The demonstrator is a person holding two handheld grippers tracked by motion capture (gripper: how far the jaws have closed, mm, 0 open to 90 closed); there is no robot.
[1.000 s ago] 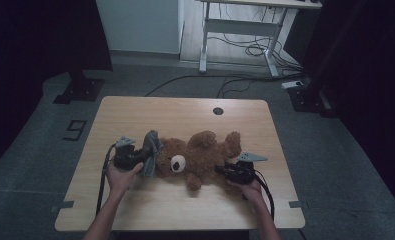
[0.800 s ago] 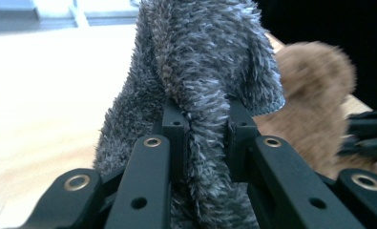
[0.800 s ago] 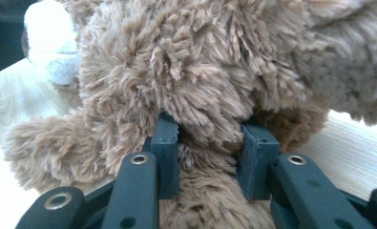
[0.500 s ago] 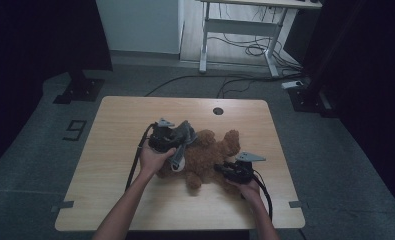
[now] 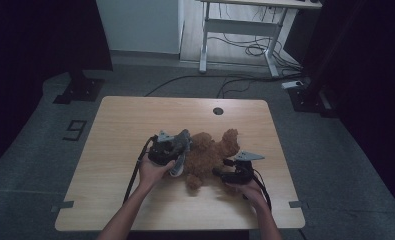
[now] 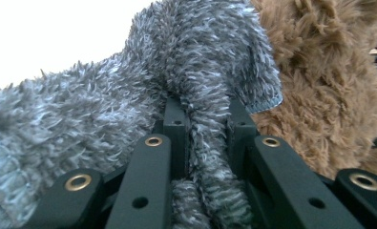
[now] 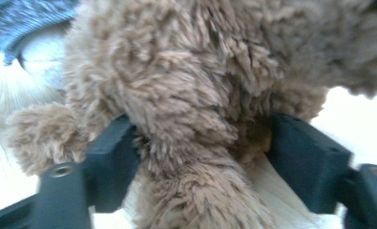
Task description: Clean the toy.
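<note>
We've the left gripper (image 6: 195, 143) clamped on the grey cloth (image 6: 129, 95), right gripper (image 7: 200, 162) just opened wide around the teddy bear's leg (image 7: 195, 191), so pulling could drag the unanchored bear.

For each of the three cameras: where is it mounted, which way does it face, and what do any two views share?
High view: above the person's side, facing forward and down on the table; both forearms, left gripper, right gripper.
Left gripper view: rides the left gripper, looks along jaws pinching grey fuzzy cloth.
Right gripper view: looks along jaws opened around the brown teddy bear.
All share the bear.
</note>
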